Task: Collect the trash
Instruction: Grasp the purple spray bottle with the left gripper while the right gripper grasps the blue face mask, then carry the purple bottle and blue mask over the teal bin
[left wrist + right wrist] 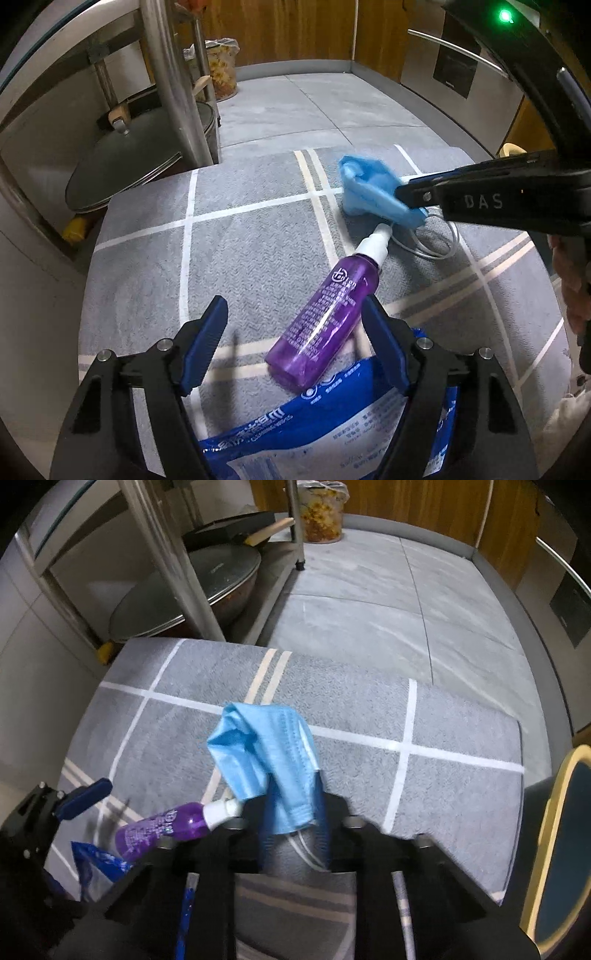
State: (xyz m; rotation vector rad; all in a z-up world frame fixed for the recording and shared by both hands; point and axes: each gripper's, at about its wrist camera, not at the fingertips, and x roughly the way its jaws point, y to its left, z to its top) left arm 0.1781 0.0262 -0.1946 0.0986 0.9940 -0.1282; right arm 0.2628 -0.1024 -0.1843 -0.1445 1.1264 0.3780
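Two grippers are working over a grey rug (240, 251) with pale grid lines, lying on a grey tiled floor (314, 107).

The left gripper (295, 350) is hovering low with its blue-padded fingers (207, 347) standing wide apart, gripping nothing. A blue-and-white plastic bag (332, 424) is lying directly beneath and just ahead of it, under its right finger. A purple spray bottle (321, 325) is lying on its side on the rug between those open fingers and slightly forward, base resting against the bag's edge, white nozzle pointing away toward the right gripper. I cannot tell whether the right finger is touching the bottle.

The right gripper (291, 812) is pinching a crumpled blue face mask (266, 753) between closed fingers; the mask is bunching up ahead of the tips, and its white ear loop (432, 243) is trailing onto the rug below. In the left wrist view the mask (369, 192) is sitting ahead and to the right of the left gripper, just beyond the bottle's nozzle.

Farther ahead-left of both grippers, a large lidded pan (192, 590) is sitting on a low metal shelf, and a yellow-patterned bin (321, 513) is standing by the wooden wall.
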